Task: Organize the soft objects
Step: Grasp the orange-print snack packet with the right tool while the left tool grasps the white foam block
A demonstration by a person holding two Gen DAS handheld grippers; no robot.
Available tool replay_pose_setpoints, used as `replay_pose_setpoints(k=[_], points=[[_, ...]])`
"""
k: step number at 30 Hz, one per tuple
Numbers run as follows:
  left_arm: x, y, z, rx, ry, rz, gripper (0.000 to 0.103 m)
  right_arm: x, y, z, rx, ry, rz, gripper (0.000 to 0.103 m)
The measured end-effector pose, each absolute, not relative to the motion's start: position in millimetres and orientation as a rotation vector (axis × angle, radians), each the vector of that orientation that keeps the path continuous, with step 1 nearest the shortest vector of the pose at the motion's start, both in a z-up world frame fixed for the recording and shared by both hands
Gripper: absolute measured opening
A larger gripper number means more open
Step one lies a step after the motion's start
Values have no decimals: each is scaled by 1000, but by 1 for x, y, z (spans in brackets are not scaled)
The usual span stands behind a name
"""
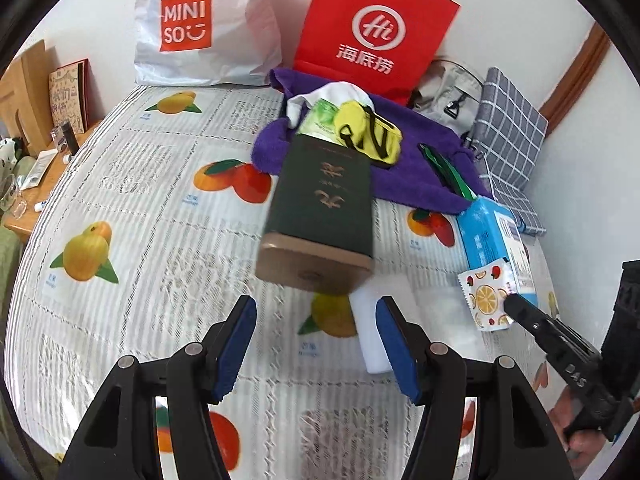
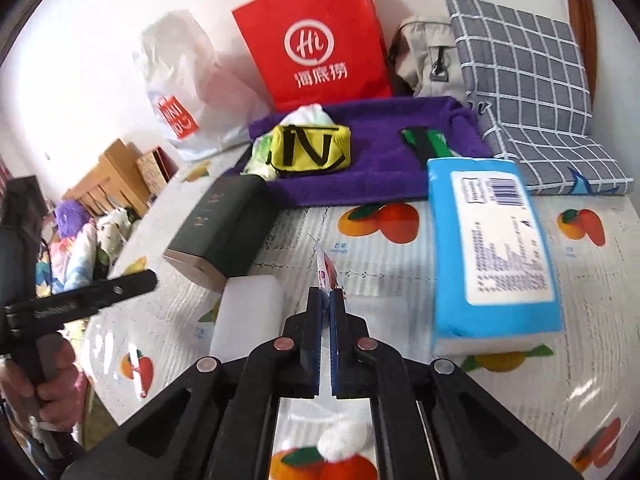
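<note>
My left gripper is open and empty, low over the fruit-print cloth, with a white foam block lying beside its right finger. A dark green box lies just ahead of it. My right gripper is shut on a small fruit-print sachet, which also shows in the left wrist view. A purple towel at the back holds a yellow pouch, a white sock and a green packet. A blue tissue pack lies to the right.
A red paper bag and a white Miniso bag stand against the wall. A grey checked cushion and a grey backpack sit at the back right. A wooden side table with small items is at the left.
</note>
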State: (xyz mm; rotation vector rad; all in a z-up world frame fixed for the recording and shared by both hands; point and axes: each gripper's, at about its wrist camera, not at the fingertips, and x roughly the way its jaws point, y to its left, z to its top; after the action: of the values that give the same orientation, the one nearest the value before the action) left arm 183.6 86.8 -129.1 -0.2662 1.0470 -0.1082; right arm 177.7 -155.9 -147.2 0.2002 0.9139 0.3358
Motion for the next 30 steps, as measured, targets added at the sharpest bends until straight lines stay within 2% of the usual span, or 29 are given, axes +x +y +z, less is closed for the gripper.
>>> replay_pose_setpoints(k=[8, 19, 22, 30], points=[[170, 55, -135, -230, 1071, -107, 60, 142, -190, -141, 270, 908, 394, 3], [170, 20, -148, -220, 1095, -162, 60, 117, -252, -170, 410, 991, 367, 3], [172, 13, -151, -221, 1095, -181, 66, 117, -266, -181, 434, 1013, 322, 4], [181, -1, -167, -193, 1134, -146, 66, 120, -287, -203, 445, 1034, 242, 13]])
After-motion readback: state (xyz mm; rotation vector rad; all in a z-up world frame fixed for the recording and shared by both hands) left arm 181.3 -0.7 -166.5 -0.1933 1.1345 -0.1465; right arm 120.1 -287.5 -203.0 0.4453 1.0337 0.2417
